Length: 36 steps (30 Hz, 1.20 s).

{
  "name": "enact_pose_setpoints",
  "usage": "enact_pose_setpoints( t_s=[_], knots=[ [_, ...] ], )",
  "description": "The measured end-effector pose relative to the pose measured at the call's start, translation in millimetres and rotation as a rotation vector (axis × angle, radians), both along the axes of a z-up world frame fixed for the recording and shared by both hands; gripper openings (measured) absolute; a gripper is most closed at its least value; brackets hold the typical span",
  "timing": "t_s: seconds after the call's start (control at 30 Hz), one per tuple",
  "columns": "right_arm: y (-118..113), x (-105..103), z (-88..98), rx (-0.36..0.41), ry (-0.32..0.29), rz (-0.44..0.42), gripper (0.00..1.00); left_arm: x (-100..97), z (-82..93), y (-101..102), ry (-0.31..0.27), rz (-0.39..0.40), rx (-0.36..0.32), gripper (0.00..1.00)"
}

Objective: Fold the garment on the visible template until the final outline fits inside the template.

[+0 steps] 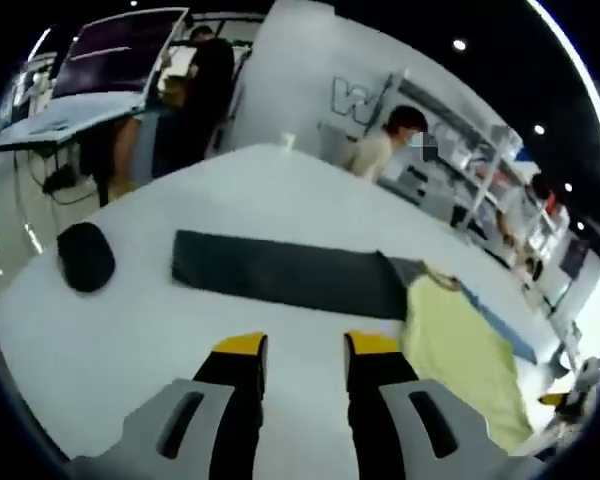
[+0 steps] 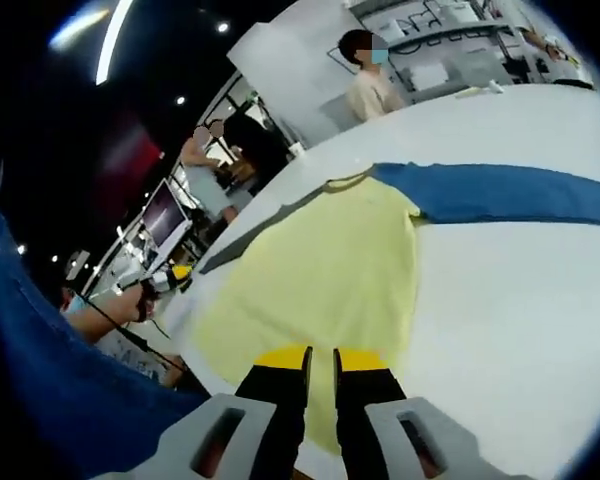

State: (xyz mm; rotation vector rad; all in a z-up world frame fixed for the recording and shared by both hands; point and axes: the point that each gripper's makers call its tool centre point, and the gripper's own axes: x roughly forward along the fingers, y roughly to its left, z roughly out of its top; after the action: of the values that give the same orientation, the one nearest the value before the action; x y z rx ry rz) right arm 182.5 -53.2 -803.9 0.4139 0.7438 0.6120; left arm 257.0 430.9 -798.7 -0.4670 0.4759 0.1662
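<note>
A pale yellow garment (image 2: 320,270) lies spread flat on the white table (image 2: 500,300); it also appears at the right of the left gripper view (image 1: 460,345). Its neckline end overlaps a long blue strip (image 2: 500,195) and a dark grey rectangular sheet (image 1: 280,272) laid end to end. My right gripper (image 2: 320,358) hovers over the garment's near edge, its jaws almost together with nothing seen held. My left gripper (image 1: 305,350) stands open above bare table, short of the grey sheet. In the right gripper view, the left gripper (image 2: 165,280) sits far left in a hand.
A black rounded object (image 1: 85,255) rests on the table left of the grey sheet. People stand beyond the far table edge (image 1: 385,150), near shelves and a monitor (image 1: 110,50). A blue sleeve (image 2: 50,390) covers the lower left of the right gripper view.
</note>
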Motion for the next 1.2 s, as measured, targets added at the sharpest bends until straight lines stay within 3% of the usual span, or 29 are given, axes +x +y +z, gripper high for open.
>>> enact_pose_setpoints(
  t_s=[0.13, 0.2, 0.5, 0.6, 0.7, 0.87, 1.0, 1.2],
  knots=[
    [12.2, 0.3, 4.2, 0.008, -0.006, -0.003, 0.05, 9.9, -8.2, 38.2, -0.003, 0.144, -0.038, 0.28],
    [15.9, 0.4, 5.5, 0.001, -0.011, -0.001, 0.05, 11.1, -17.5, 50.2, 0.012, 0.175, -0.051, 0.27],
    [36.6, -4.6, 16.0, -0.074, -0.077, 0.147, 0.07, 19.3, -33.3, 74.2, 0.055, 0.208, -0.068, 0.28],
    [37.7, -5.5, 20.1, -0.085, -0.120, 0.211, 0.12, 17.9, -33.4, 73.9, 0.054, 0.207, -0.074, 0.28],
    [42.2, -9.9, 34.2, -0.119, -0.192, 0.314, 0.26, 16.7, -36.6, 74.2, 0.054, 0.209, -0.077, 0.28],
    [45.9, -20.5, 34.2, -0.221, -0.255, 0.475, 0.40, 14.7, -39.4, 79.4, 0.050, 0.213, -0.092, 0.28],
    [52.9, -24.0, 39.6, -0.290, -0.313, 0.547, 0.54, 16.4, -40.5, 81.4, 0.053, 0.212, -0.102, 0.28],
    [54.3, -28.9, 36.7, -0.358, -0.349, 0.627, 0.59, 19.3, -41.5, 84.5, 0.050, 0.210, -0.122, 0.27]
  ],
)
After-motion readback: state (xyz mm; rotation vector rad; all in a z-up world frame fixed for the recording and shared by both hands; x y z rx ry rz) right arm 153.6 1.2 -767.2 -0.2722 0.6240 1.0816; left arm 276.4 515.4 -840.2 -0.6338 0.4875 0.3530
